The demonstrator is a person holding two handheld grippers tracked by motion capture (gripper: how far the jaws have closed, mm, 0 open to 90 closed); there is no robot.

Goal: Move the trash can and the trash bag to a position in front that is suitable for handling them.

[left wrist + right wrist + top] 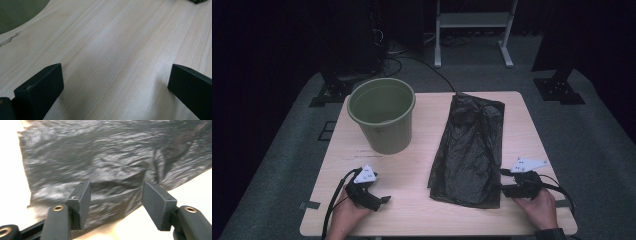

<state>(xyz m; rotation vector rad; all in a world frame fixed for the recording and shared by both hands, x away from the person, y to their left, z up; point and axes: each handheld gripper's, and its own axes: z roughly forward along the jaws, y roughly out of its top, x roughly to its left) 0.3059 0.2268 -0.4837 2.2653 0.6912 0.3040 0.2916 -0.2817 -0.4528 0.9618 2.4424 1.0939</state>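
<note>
The right hand-held gripper [116, 202], jaws apart, hovers at the crumpled black plastic bag [105, 162] near the table's [412, 210] right edge, while the left hand-held gripper [115, 85] gapes over bare wood.

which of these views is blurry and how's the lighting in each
High view: dim, with a dark room around the lit table; the black bag reads as a dark mass. Left gripper view: bright and soft, the near jaws slightly out of focus. Right gripper view: the bag is smeared by motion blur with grey sheen on its wrinkles, and the table is washed out.
</note>
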